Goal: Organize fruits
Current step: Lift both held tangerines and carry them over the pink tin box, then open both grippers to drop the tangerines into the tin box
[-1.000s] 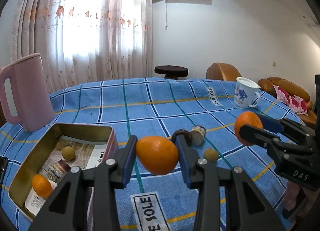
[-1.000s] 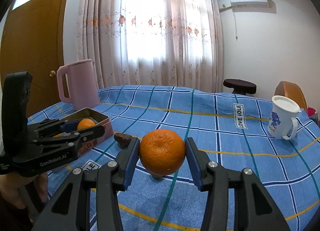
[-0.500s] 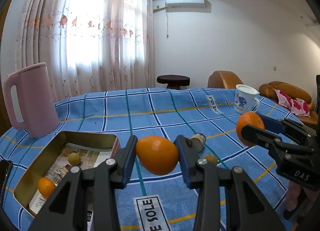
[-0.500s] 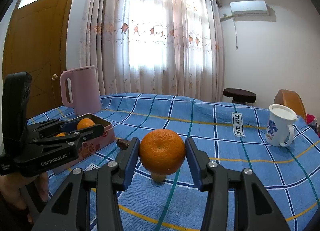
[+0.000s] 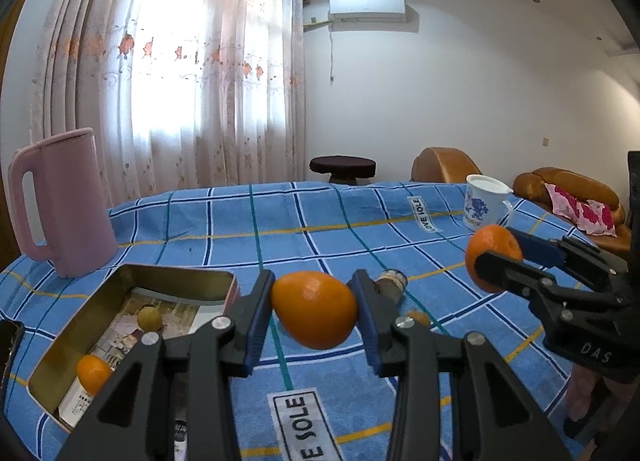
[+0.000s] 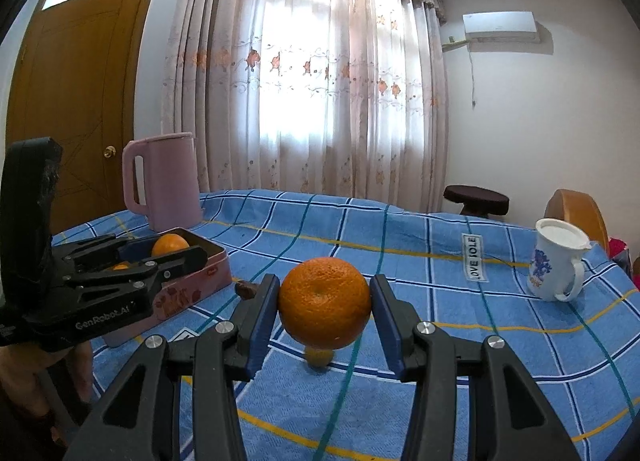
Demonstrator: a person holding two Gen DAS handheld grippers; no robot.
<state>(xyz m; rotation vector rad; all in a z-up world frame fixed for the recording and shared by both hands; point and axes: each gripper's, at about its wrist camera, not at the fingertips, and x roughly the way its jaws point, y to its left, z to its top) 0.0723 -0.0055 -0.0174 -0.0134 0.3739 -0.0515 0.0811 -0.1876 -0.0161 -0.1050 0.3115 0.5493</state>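
A pink jug (image 5: 60, 201) is standing on the blue checked tablecloth (image 5: 280, 229), with a white mug (image 5: 482, 201) sitting well apart from the jug.

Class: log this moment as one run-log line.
left gripper: holds oval orange | right gripper: holds round orange | tin: open

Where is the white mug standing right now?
The white mug stands on the blue checked cloth at the far right in both views, past the "LOVE SOLE" label.

Left hand-held gripper (image 5: 314, 315) clamps oval orange (image 5: 315, 314) above tin (image 5: 80, 313).
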